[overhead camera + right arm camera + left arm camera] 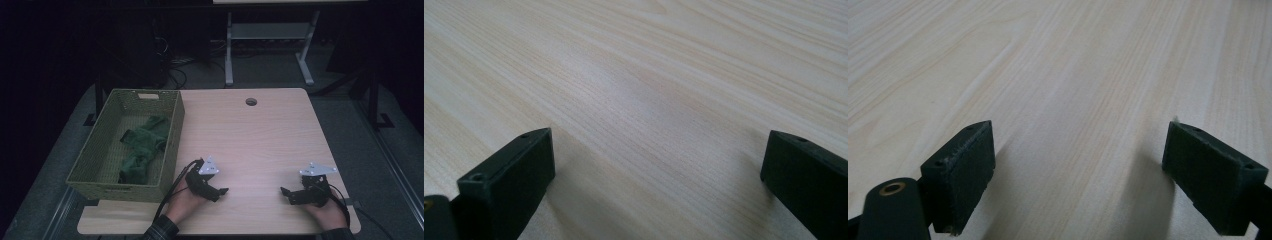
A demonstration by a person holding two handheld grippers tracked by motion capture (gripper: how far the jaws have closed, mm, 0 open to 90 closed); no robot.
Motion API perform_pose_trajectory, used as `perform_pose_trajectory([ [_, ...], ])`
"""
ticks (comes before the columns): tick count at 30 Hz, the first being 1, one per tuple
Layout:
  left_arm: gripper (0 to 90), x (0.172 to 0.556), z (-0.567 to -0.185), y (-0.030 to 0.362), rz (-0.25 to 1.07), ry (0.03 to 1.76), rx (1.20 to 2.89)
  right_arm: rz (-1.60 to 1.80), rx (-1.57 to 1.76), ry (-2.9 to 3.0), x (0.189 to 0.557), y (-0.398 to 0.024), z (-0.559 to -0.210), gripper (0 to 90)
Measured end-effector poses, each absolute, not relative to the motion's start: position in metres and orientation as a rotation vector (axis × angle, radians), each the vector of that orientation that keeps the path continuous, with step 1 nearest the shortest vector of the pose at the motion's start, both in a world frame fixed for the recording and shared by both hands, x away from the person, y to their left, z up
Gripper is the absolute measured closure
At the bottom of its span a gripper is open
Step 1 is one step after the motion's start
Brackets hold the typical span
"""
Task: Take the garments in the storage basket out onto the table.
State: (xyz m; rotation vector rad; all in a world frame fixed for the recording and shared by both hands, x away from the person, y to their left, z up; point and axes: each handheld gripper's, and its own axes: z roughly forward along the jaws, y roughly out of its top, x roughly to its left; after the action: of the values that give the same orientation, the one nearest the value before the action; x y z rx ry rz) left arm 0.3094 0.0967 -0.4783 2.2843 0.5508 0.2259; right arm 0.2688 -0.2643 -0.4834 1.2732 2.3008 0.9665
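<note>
Starting at the left: the woven green basket [172,127] hangs a little off the table's left edge, and a dark green cloth [142,148] lies crumpled inside it, stretched along the bottom toward the right wall. So the cloth already being in the basket looks like the finished part of the job, as far as I can judge. Nothing else lies on the wooden table [260,130].

Next over, the left gripper [223,190] rests low near the front edge, just right of the basket, pointing toward the middle. Its jaws stand wide apart with nothing but bare wood between them, so it has hold of nothing.

Further right, the right gripper [283,190] mirrors it, pointing back at the left one, well apart from it. Same story: jaws spread wide, empty, table grain showing through the gap.

My read is that this is either wrapped up or parked between steps; with both hands idle and clear of the cloth, I see nothing left to move.
</note>
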Motion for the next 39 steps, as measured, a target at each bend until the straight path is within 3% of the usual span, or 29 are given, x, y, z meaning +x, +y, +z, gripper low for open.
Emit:
perform_pose_trajectory([
  [39,13.6,0.318,-0.450,0.105,0.196,0.564,2.345,0.966,1.272,2.302,0.269,-0.264,-0.483,0.5],
])
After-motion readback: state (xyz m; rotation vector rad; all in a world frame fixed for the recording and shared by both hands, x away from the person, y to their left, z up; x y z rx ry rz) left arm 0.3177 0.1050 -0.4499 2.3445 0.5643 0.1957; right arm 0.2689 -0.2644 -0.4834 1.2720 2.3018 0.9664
